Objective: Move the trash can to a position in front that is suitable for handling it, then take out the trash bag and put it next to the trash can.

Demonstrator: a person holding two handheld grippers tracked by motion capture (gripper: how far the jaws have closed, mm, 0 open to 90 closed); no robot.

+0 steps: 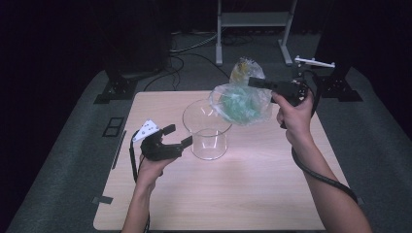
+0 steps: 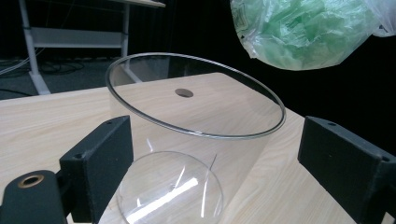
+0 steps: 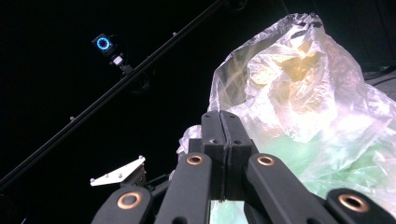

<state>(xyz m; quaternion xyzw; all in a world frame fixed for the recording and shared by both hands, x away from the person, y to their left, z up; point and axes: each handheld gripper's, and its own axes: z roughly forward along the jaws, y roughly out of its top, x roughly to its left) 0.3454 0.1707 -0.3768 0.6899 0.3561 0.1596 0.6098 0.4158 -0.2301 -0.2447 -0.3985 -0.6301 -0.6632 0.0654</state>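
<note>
Clear plastic bag [image 1: 241, 99] of green filling, held in the air above and just beyond the far rim of the glass jar [image 1: 206, 128], toward the jar's right side in the high view. The bag hangs bunched, its gathered top [image 3: 299, 60] rising past the jaws in the right gripper view and its full green belly [image 2: 303, 32] sagging toward the jar; its long axis runs roughly upright, slightly tilted. The right tool [image 1: 255, 81] has its jaws pressed together on a fold of the plastic, so the bag is lifted clear of the table [image 1: 243, 194].

The jar stands upright on the table, mouth up, wide rim [image 2: 196, 95] empty; nothing lies inside it. The left tool [image 1: 177, 136] sits at the jar's left side with its jaws spread apart, one jaw either side of the jar's lower wall in the left gripper view, not visibly pressing on the glass.

Judged stage: bag picked up and carried to the jar; lowering it through the mouth and releasing it remain.
</note>
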